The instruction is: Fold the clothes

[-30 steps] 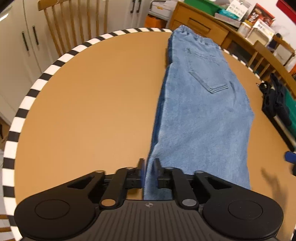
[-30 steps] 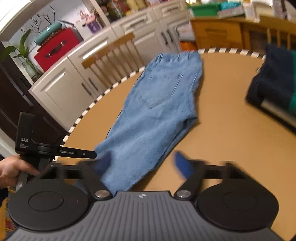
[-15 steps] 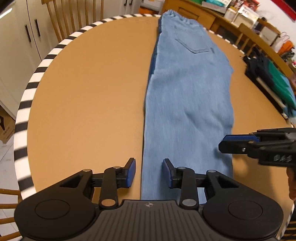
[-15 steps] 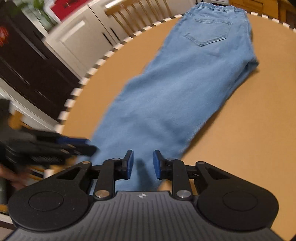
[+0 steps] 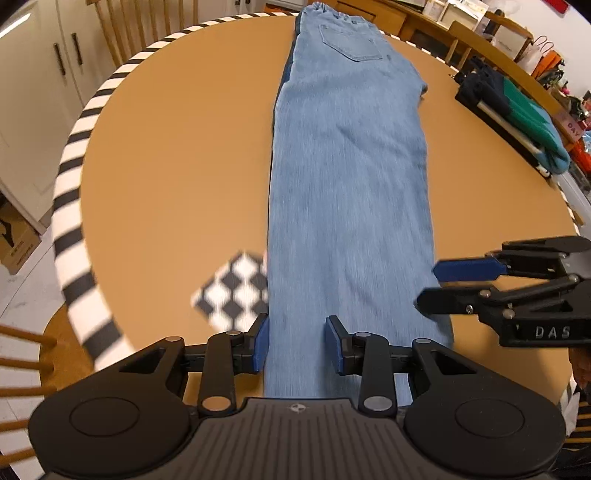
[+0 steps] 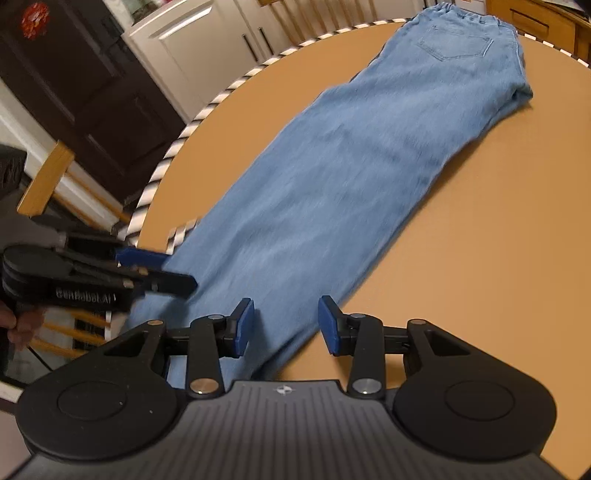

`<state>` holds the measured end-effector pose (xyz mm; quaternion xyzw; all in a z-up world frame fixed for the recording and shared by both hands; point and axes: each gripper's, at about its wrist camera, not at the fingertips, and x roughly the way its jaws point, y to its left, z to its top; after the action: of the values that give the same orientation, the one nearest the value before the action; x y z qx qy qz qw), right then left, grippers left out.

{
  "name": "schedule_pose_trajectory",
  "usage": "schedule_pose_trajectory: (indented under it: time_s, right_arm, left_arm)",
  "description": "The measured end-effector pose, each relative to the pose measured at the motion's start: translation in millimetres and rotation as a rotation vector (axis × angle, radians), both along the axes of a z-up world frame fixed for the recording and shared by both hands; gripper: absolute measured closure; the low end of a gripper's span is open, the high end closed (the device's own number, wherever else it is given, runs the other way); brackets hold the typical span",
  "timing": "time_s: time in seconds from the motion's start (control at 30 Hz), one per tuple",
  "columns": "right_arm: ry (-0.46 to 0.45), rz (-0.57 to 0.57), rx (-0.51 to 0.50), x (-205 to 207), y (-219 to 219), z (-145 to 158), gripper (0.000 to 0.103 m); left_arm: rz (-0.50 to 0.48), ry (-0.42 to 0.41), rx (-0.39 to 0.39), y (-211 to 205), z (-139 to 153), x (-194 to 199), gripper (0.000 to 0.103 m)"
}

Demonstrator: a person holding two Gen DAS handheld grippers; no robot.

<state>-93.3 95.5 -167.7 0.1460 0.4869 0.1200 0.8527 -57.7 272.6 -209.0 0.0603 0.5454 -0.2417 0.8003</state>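
Note:
Light blue jeans (image 5: 351,166) lie folded lengthwise on the round brown table (image 5: 177,166), waistband far, legs pointing at me. My left gripper (image 5: 297,343) hovers open over the left side of the leg end; the denim shows between its blue pads, which do not press it. In the right wrist view the jeans (image 6: 351,166) run diagonally, and my right gripper (image 6: 286,325) is above their right edge near the leg end, jaws opening, cloth below the gap but not gripped. Each gripper appears in the other's view: right gripper (image 5: 428,286), left gripper (image 6: 162,271).
A black-and-white checkered marker (image 5: 236,291) lies on the table beside the jeans' left edge. Dark and green folded clothes (image 5: 517,107) sit at the table's far right. Wooden chairs (image 5: 133,33) and white cabinets (image 5: 44,74) ring the striped table rim (image 5: 70,184).
Both grippers have drawn back along the jeans toward the leg end. The left jaws went from nearly shut to open. The right gripper turned down over the cloth's right edge.

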Motion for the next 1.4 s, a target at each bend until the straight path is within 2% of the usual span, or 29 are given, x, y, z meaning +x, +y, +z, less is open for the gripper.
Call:
schedule_pose_trajectory:
  time_s: [0.13,0.2,0.27,0.33,0.43,0.5,0.63,0.77,0.87,1.0,1.2,1.33,1.4]
  right_arm:
    - [-0.046,0.047,0.018,-37.6,22.3,-5.9,0.066]
    - [-0.074,0.079,-0.012,-54.4,36.1,-7.1,0.065]
    - [-0.063,0.087,0.006,-67.9,39.4,-7.3,0.068]
    - [-0.018,0.015,0.139,-79.5,29.2,-12.0,0.067]
    - [-0.023,-0.144,0.267,-100.5,10.6,-20.8,0.064]
    - [-0.009,-0.21,0.339,-113.6,2.8,-25.1,0.057]
    - [0.012,-0.29,0.431,-132.0,-1.7,-30.3,0.053]
    - [0.024,-0.319,0.453,-137.9,6.0,-31.0,0.041]
    - [0.014,-0.341,0.441,-139.6,16.4,-33.1,0.039]
    - [-0.003,-0.385,0.421,-141.3,27.1,-34.5,0.038]
    - [-0.005,-0.435,0.398,-144.3,35.9,-34.2,0.036]
    - [-0.007,-0.47,0.408,-145.0,38.6,-36.1,0.035]
    - [-0.005,-0.481,0.41,-145.4,38.9,-36.1,0.034]
  left_arm:
    - [0.023,-0.014,-0.023,13.5,0.5,-25.7,0.066]
    - [0.037,-0.024,-0.039,20.8,0.5,-37.3,0.066]
    - [0.045,-0.031,-0.055,27.4,0.4,-46.6,0.065]
    - [0.048,-0.035,-0.073,34.5,0.2,-54.7,0.064]
    - [0.096,-0.002,-0.124,51.4,0.4,-62.4,0.063]
    - [0.12,0.015,-0.144,63.0,1.8,-65.9,0.062]
    - [0.11,0.013,-0.172,85.3,4.3,-77.5,0.061]
    - [0.026,0.012,-0.17,98.7,-2.9,-87.6,0.056]
    - [-0.027,0.056,-0.185,108.8,-19.9,-86.5,0.052]
    - [-0.046,0.128,-0.265,122.7,-38.1,-74.6,0.046]
    - [-0.096,0.253,-0.413,132.1,-54.4,-60.8,0.027]
    - [-0.163,0.305,-0.477,123.9,-64.8,-58.9,0.025]
    - [-0.196,0.332,-0.492,118.2,-71.3,-58.9,0.03]
